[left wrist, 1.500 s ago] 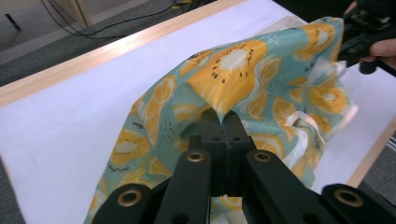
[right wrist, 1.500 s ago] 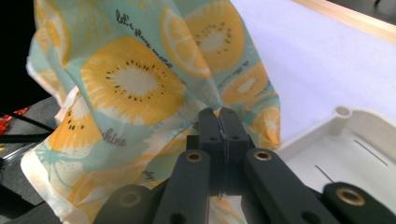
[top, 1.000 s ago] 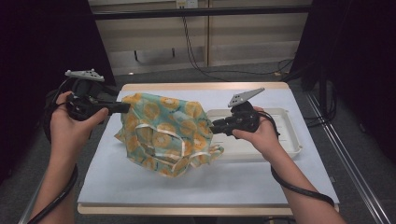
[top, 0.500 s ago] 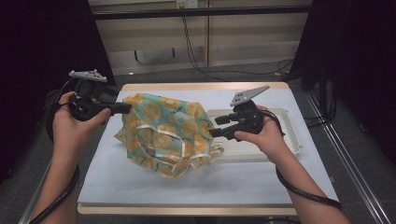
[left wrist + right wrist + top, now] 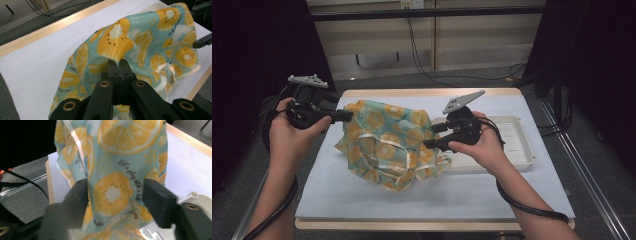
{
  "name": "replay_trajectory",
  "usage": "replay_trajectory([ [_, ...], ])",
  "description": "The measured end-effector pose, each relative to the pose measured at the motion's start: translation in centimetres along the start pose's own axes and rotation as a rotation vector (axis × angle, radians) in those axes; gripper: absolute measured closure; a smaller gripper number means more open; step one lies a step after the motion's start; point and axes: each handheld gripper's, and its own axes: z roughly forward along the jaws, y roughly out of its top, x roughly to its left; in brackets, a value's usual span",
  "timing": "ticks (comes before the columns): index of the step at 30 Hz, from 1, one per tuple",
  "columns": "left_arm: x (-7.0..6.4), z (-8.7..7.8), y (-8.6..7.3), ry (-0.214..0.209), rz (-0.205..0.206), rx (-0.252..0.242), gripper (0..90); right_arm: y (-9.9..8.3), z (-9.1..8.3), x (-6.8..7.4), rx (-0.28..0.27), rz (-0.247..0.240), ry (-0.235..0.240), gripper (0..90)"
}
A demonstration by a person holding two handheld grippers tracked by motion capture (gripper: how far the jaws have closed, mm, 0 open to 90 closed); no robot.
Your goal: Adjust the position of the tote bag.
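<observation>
A teal cloth bag printed with orange citrus slices and trimmed with cream ribbon handles [image 5: 388,145] lies heaped on the white-covered surface [image 5: 362,195], its right edge touching a shallow white plastic tray [image 5: 517,145]. The left claw [image 5: 119,65] is pressed together, pinching a fold at the bag's upper left corner. The right claw [image 5: 115,195] is spread wide, its jaws on either side of the bag's right edge.
</observation>
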Motion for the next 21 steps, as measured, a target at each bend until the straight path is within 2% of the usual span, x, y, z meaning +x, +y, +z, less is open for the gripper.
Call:
replay_trajectory([
  [1, 0.0, 0.0, 0.0, 0.000, 0.000, 0.000, 90.0, 0.0, 0.0, 0.0, 0.000, 0.000, 0.000, 45.3],
  [2, 0.0, 0.1, 0.0, -0.001, -0.006, -0.001, 90.0, 0.3, 0.2, -0.2, -0.003, 0.020, 0.010, 57.5],
  [3, 0.0, 0.1, 0.0, -0.001, -0.006, -0.001, 90.0, 0.3, 0.2, -0.2, -0.003, 0.020, 0.010, 57.5],
  [4, 0.0, 0.0, -0.1, -0.003, -0.003, 0.001, 90.0, 0.6, 0.4, -0.4, 0.007, 0.023, 0.003, 70.8],
  [6, 0.0, 0.1, -0.1, 0.006, 0.004, 0.004, 90.0, 0.7, 0.5, -0.7, 0.015, 0.021, -0.004, 80.6],
  [7, 0.1, 0.1, -0.1, 0.007, 0.008, 0.003, 90.0, 0.7, 0.5, -0.7, 0.015, 0.021, -0.004, 80.6],
  [8, 0.2, -0.1, -0.2, 0.009, 0.008, 0.001, 90.0, 0.9, 0.2, -1.0, 0.003, 0.045, 0.020, 90.0],
  [12, 0.5, -0.4, -0.2, 0.007, 0.004, -0.001, 90.0, 1.4, -0.1, -1.0, 0.003, 0.038, 0.020, 90.0],
  [15, 0.6, -0.9, -0.1, 0.002, 0.002, -0.014, 90.0, 1.9, -1.0, -1.1, -0.035, 0.044, 0.027, 90.0],
  [16, 0.7, -1.0, 0.0, -0.001, 0.005, -0.021, 90.0, 2.4, -1.7, -1.4, -0.069, 0.064, 0.025, 90.0],
  [18, 0.7, -1.0, 0.3, 0.003, -0.014, -0.034, 90.0, 2.9, -2.0, -1.7, -0.089, 0.081, 0.029, 90.0],
  [21, 1.0, -0.9, 0.6, -0.001, -0.017, -0.032, 90.0, 3.5, -2.1, -2.2, -0.095, 0.101, 0.026, 90.0],
])
